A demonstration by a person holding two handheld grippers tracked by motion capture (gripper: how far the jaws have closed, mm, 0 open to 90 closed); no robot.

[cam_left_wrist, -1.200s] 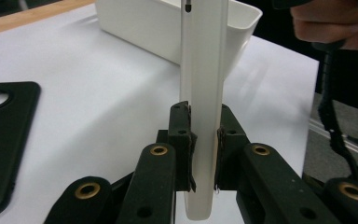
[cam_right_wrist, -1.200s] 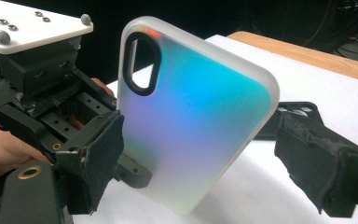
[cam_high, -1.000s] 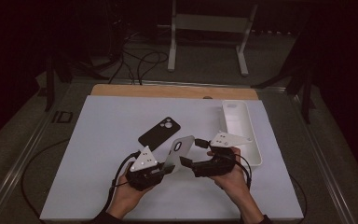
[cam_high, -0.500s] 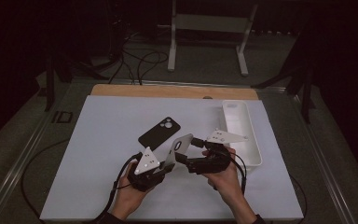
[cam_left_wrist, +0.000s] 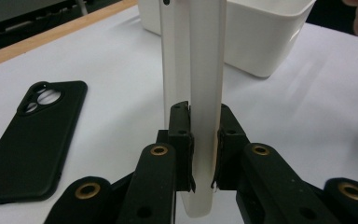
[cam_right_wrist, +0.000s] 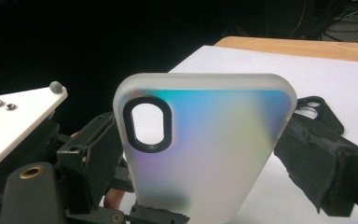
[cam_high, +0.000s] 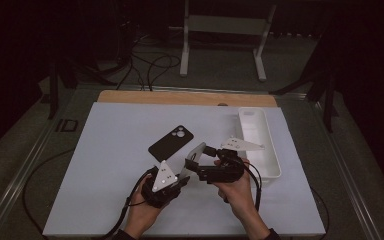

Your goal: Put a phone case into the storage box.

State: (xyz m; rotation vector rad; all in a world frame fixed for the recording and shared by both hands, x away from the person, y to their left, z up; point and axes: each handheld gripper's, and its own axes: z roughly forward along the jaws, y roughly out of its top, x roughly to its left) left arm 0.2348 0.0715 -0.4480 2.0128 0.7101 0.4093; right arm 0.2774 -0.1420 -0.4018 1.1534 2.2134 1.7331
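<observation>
Holding a frosted phone case (cam_right_wrist: 200, 149) up over the white table (cam_high: 105, 165), between our two hands, we have it clamped edge-on in the left gripper (cam_left_wrist: 203, 154), whose jaws press its front and back near one end. The right gripper (cam_right_wrist: 196, 154) stands with its jaws spread wide across the case's width, one beside each long edge; we cannot tell whether its pads (cam_right_wrist: 321, 168) press yet. We judge the case light, thin and a bit bendy, with a smooth, slippery skin, so it is best gripped on the firmer rim, away from the camera hole. A black case (cam_high: 171, 143) lies flat just beyond, and a white tray (cam_high: 260, 145) sits to the right.
</observation>
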